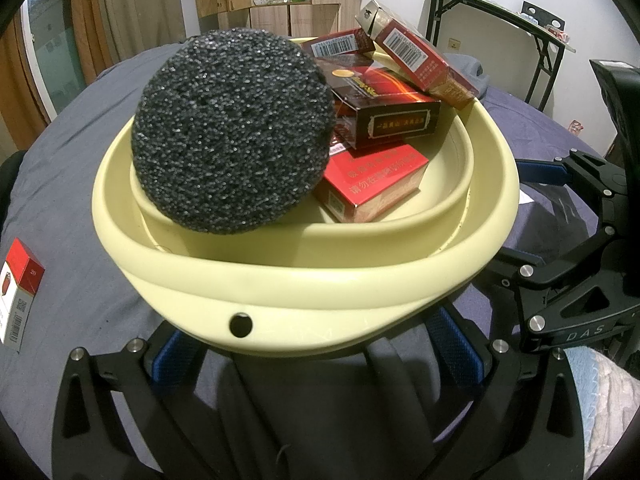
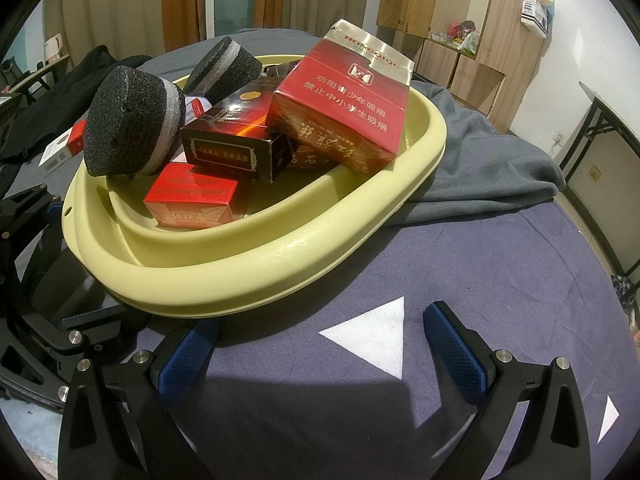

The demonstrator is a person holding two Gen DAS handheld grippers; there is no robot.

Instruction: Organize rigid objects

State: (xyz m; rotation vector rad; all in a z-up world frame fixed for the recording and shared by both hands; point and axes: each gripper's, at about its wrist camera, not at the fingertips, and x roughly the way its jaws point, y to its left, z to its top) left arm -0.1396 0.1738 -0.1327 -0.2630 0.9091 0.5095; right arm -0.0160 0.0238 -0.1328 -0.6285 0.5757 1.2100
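A pale yellow basin (image 1: pixel 320 276) (image 2: pixel 256 276) sits on the dark blue cloth. It holds a black round sponge (image 1: pixel 232 132) (image 2: pixel 128 132), a second black sponge (image 2: pixel 224 66), and several red and dark cigarette boxes (image 1: pixel 376 184) (image 2: pixel 344 108). My left gripper (image 1: pixel 316 344) is open, its blue pads (image 1: pixel 456 340) spread under the basin's near rim. My right gripper (image 2: pixel 324 340) is open and empty, its left pad (image 2: pixel 188 356) close under the basin's rim.
A red and white cigarette box (image 1: pixel 20 292) (image 2: pixel 60 152) lies on the cloth outside the basin. A grey garment (image 2: pixel 492 160) lies behind the basin. White triangles (image 2: pixel 376 336) mark the cloth. A folding table (image 1: pixel 500 20) stands by the wall.
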